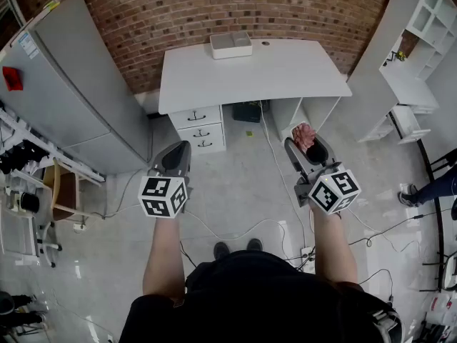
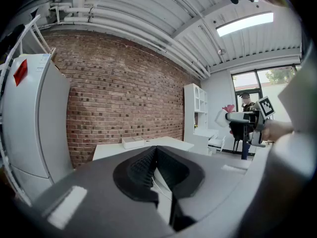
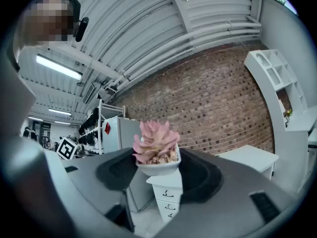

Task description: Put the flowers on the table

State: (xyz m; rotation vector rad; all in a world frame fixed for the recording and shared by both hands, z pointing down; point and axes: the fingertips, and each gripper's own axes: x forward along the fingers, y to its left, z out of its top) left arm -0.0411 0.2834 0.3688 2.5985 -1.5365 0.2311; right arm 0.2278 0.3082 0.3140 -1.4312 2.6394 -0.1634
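A pink succulent flower (image 3: 155, 142) in a small white pot (image 3: 159, 167) sits between the jaws of my right gripper (image 3: 158, 166), which is shut on the pot and held level in the air. From the head view the flower (image 1: 303, 136) shows at the tip of the right gripper (image 1: 308, 146), in front of the white table (image 1: 285, 73) and short of it. My left gripper (image 1: 181, 148) hangs beside it on the left, its jaws shut with nothing between them (image 2: 156, 148). The left gripper view also catches the right gripper (image 2: 243, 119) with the flower (image 2: 229, 107).
A white tray (image 1: 230, 45) lies at the table's back edge by the brick wall. Drawers (image 1: 200, 127) stand under the table's left side. A grey cabinet (image 1: 71, 91) is at the left and white shelving (image 1: 421, 41) at the right. Cables (image 1: 235, 227) cross the floor.
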